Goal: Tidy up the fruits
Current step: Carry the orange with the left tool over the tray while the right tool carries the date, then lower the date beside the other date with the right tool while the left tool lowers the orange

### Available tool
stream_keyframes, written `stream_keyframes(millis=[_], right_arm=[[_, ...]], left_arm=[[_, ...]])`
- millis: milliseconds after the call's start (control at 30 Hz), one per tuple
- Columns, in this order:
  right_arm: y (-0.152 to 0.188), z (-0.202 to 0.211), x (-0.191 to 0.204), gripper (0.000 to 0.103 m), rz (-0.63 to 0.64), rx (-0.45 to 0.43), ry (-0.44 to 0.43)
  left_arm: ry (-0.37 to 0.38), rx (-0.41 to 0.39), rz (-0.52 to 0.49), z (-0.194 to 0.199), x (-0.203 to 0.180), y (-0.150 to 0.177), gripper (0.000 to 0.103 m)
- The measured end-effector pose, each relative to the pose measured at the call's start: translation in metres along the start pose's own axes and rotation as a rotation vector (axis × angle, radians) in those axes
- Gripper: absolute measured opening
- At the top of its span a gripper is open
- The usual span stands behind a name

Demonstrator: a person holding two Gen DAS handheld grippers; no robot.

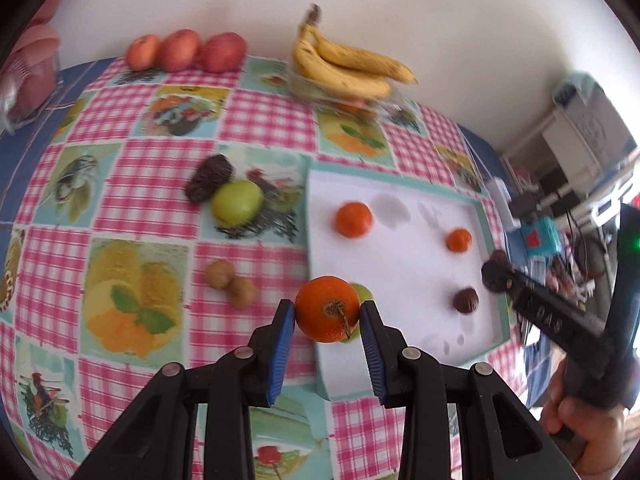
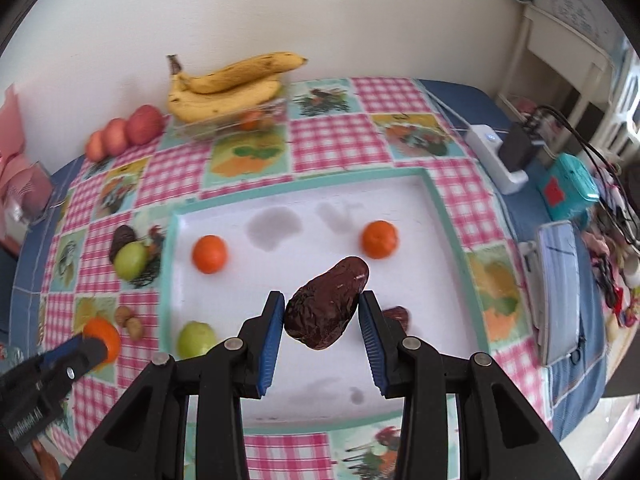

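My left gripper (image 1: 328,316) is shut on an orange (image 1: 328,308), held over the near left edge of the white tray (image 1: 400,184); it also shows low on the left as the left gripper (image 2: 96,344). My right gripper (image 2: 322,316) is shut on a dark wrinkled date (image 2: 328,304) above the tray's (image 2: 172,264) middle. In the tray lie two oranges (image 2: 209,254) (image 2: 380,239), a green fruit (image 2: 196,338) and another date (image 2: 398,315). On the cloth left of the tray sit a green fruit (image 1: 237,204), a date (image 1: 210,178) and two brown nuts (image 1: 230,284).
Bananas (image 1: 344,64) rest on a clear container at the back by the wall, with three red apples (image 1: 184,50) to their left. A power strip (image 2: 496,152), a teal box (image 2: 568,184) and cables crowd the table's right edge. A hand (image 1: 580,428) holds the right gripper.
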State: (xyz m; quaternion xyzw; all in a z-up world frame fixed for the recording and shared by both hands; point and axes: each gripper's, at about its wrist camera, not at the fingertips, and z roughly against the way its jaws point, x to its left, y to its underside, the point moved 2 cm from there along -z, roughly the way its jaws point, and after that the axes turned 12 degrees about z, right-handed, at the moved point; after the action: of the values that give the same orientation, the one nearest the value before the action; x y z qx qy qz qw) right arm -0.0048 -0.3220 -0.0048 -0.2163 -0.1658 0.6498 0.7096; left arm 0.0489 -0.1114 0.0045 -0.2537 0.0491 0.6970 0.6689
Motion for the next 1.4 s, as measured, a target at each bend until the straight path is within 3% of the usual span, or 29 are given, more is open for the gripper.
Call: stream_keyframes(millis=[433,800,1100,1400], right_arm=[[0.005,-0.002,-0.019,0.040,-0.039,0.015,0.001],[0.005,-0.012,-0.011,0.040,-0.014,0.040,-0.001],[0.020,-0.052,-0.003,0.040,0.002,0.152,-0.028],[0.029,-0.066,-0.001,0.040,0.001,0.196,-0.040]], left_arm=[[-0.036,0.108,-0.124,-0.037,-0.039,0.035,0.036],[-0.062,0.148,-0.129,-0.050,-0.036,0.040,0.036],[-0.073,0.211,-0.122,-0.066,-0.037,0.045,0.036],[-0.094,0.240,-0.113,-0.079,-0.035,0.048,0.036]])
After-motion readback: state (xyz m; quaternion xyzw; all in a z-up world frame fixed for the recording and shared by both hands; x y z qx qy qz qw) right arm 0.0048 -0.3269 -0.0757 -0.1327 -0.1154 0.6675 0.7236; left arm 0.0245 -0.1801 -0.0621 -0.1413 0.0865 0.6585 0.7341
